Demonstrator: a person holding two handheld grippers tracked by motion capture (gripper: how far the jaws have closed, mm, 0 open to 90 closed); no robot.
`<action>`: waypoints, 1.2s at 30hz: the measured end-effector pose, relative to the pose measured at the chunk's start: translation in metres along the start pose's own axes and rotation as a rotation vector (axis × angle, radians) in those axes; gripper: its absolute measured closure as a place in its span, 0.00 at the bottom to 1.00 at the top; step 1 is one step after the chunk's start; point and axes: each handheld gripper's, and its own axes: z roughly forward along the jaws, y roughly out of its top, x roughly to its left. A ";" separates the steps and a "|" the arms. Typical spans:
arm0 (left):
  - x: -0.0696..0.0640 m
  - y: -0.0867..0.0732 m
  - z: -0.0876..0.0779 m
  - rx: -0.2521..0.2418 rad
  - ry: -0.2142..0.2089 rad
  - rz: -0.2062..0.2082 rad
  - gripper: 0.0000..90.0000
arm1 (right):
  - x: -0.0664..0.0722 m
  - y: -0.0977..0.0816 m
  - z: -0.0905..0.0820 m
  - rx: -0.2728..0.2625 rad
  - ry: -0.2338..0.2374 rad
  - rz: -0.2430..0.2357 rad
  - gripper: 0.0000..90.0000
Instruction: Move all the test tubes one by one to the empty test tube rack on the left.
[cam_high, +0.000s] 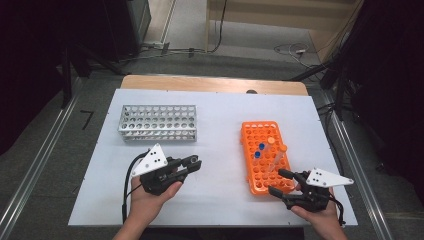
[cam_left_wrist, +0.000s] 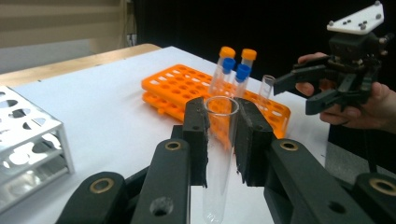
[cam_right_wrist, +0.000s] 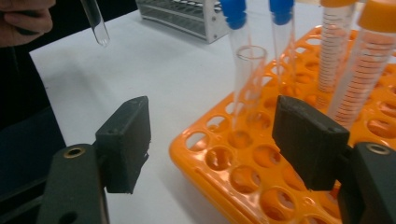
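Glass tube (cam_left_wrist: 218, 140) clamped upright in left tongs (cam_left_wrist: 222, 140); right tongs (cam_right_wrist: 212, 140) open, empty.

Clear glass tube (cam_left_wrist: 219, 140) showing between black jaws, orange rack (cam_high: 264, 156) carrying blue-capped tubes (cam_left_wrist: 236, 74) and orange-capped tubes (cam_right_wrist: 369, 60) with printed scale marks, silver metal rack (cam_high: 159, 122) sitting on white table (cam_high: 220, 125), white plates topping black grippers.

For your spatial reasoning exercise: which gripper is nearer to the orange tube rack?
Right. The right gripper hangs open at the orange tube rack's near end; the left gripper, clamped on a clear glass tube, is off to its side.
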 end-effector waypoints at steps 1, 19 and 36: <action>0.002 0.002 0.001 -0.004 0.005 -0.005 0.85 | -0.001 0.000 0.000 0.004 -0.008 0.001 0.25; 0.060 0.030 0.010 -0.044 0.105 -0.045 0.85 | -0.022 -0.005 -0.007 0.003 -0.059 0.041 0.00; 0.116 0.052 0.039 -0.078 0.251 -0.095 0.85 | -0.028 -0.007 -0.009 -0.014 -0.078 0.053 0.00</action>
